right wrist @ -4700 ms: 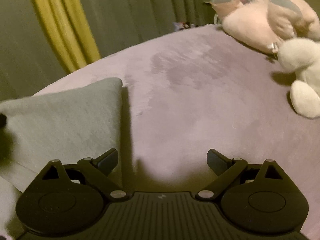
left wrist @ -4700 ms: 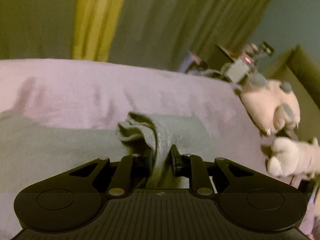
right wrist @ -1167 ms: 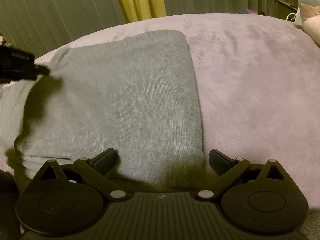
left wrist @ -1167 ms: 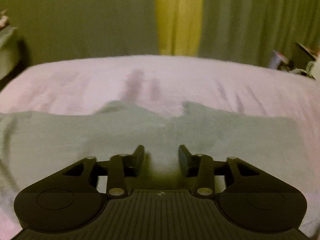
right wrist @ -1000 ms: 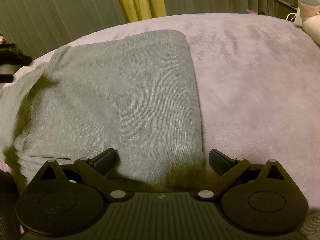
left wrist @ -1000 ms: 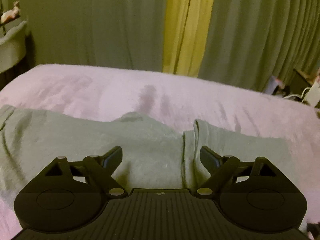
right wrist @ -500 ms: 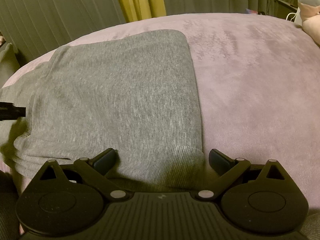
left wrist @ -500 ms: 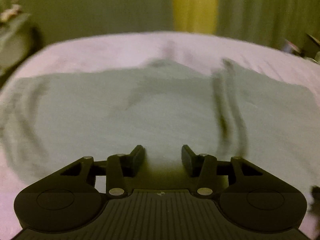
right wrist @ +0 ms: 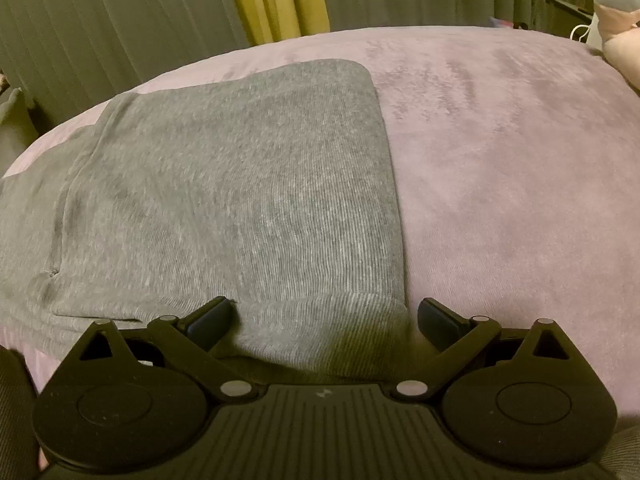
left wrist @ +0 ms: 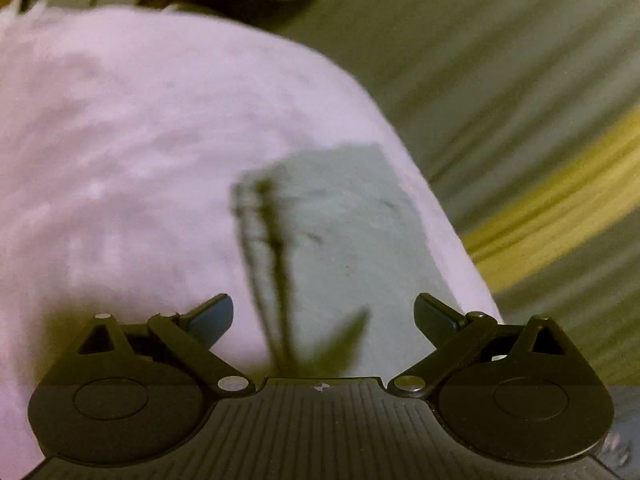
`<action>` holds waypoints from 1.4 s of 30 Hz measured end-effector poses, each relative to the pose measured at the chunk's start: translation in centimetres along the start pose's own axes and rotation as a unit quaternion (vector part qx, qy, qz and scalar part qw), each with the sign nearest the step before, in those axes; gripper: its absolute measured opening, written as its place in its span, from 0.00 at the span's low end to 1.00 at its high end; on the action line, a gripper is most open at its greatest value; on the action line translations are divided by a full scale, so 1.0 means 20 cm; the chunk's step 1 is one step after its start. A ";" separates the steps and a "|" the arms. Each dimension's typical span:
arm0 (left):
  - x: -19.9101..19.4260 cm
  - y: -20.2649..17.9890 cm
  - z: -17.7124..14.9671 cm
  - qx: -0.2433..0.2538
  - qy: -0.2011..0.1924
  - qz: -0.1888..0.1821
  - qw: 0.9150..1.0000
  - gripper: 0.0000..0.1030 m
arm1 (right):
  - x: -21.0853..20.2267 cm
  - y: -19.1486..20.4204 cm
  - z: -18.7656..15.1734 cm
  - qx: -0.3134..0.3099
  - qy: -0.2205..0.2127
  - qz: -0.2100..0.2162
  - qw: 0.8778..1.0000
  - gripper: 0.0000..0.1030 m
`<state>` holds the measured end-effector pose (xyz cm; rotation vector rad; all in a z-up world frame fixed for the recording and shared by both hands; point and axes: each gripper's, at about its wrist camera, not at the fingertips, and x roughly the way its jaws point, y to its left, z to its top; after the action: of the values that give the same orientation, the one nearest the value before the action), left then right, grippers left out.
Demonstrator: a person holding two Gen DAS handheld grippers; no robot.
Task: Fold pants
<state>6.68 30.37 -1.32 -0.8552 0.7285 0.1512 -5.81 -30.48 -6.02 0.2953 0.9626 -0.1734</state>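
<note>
The grey pants (right wrist: pixel 232 200) lie folded over on the pink bed cover (right wrist: pixel 500 152), the fold edge on the right and the cuff at the near edge. My right gripper (right wrist: pixel 324 316) is open and empty, its fingers just over the near cuff. In the blurred, tilted left wrist view the pants (left wrist: pixel 340 240) show as a grey patch ahead. My left gripper (left wrist: pixel 323 314) is open and empty, above the pants' near end.
Grey-green curtains with a yellow strip (right wrist: pixel 276 0) hang behind the bed. A pink plush toy (right wrist: pixel 618 28) sits at the far right edge of the bed. The bed edge (left wrist: pixel 420 184) drops off right of the pants in the left wrist view.
My left gripper has opened wider and swung round, leaving the right wrist view. The pants lie still. My right gripper has not moved.
</note>
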 end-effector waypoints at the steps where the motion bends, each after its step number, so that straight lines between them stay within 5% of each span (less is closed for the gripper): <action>1: 0.02 0.03 0.02 -0.010 0.005 -0.002 1.000 0.98 | 0.00 0.00 0.00 0.000 0.000 0.000 1.000 0.96; 17: 0.31 0.22 0.10 -0.029 0.011 -0.152 0.988 0.98 | 0.01 0.01 0.00 0.000 -0.001 -0.006 1.000 0.96; 23: 0.36 0.11 0.08 0.029 -0.013 -0.120 0.992 0.99 | 0.01 0.01 0.00 -0.001 -0.002 -0.007 1.000 0.96; 27: 0.35 0.07 0.07 0.054 -0.013 -0.117 0.992 0.51 | 0.00 0.01 0.00 0.000 -0.003 -0.009 1.000 0.96; 29: 0.34 0.10 0.08 0.028 -0.015 -0.144 0.989 0.50 | 0.01 0.01 0.00 0.000 -0.003 -0.009 1.000 0.96; 31: 0.37 0.12 0.08 0.015 -0.003 -0.130 0.991 0.62 | 0.01 0.01 0.01 0.000 -0.003 -0.009 1.000 0.96; 35: 0.41 0.11 0.08 -0.007 0.000 -0.116 0.993 0.63 | 0.01 0.01 0.00 0.000 -0.003 -0.009 1.000 0.96; 39: 0.36 0.06 0.08 0.009 -0.016 -0.121 0.993 0.37 | 0.01 0.02 0.01 0.000 -0.003 -0.010 1.000 0.96; 42: 0.25 -0.03 0.08 0.021 -0.036 -0.148 0.988 0.35 | 0.01 0.02 0.01 0.001 -0.002 -0.011 1.000 0.96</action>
<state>11.56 30.39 -3.56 -0.9041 0.5286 -0.0981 -5.40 -30.25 -5.97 0.2860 0.9619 -0.1947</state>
